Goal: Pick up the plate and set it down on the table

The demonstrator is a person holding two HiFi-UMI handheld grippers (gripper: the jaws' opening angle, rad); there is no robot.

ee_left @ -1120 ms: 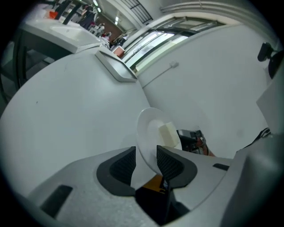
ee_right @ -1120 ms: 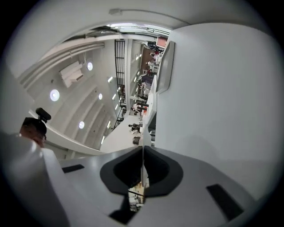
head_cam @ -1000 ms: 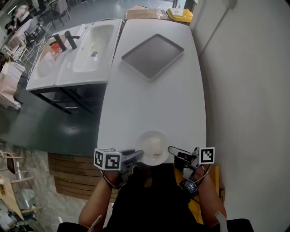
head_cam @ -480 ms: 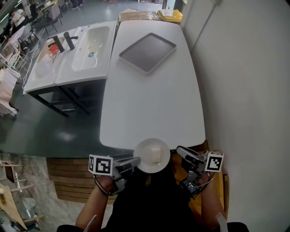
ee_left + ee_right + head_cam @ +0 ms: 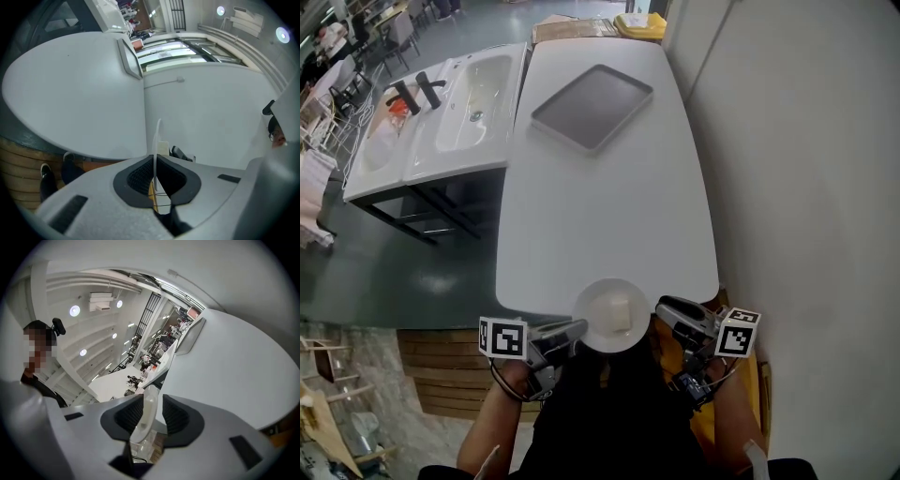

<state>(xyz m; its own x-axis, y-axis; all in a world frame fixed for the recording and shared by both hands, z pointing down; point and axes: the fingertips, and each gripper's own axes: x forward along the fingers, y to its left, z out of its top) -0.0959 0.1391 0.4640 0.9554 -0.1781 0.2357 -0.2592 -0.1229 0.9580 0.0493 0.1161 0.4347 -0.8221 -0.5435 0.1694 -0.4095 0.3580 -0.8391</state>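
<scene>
plate point(image 5: 611, 316): white, round, at the table's near edge, its near part past the edge in the head view. Cannot tell if it rests on the top or is held just clear.
block point(image 5: 620, 314): pale, squarish, lies on the plate right of centre.
left gripper point(image 5: 567, 333): at the plate's left rim. In the left gripper view the jaws are clenched on the rim point(image 5: 156, 140), seen edge-on, with both pads pressed to it.
right gripper point(image 5: 666, 309): at the plate's right rim. In the right gripper view the jaws are opening. The rim point(image 5: 147, 416) stands between them, near one pad with a gap at the other, so there is no grip.
table point(image 5: 609, 187): white, long, rounded corners, runs from near to far. A wall is along its right side.
tray point(image 5: 592, 106): grey, rectangular, set askew on the far part of the table, well apart from the plate.
sink point(image 5: 473, 89): white unit just left of the table's far half.
</scene>
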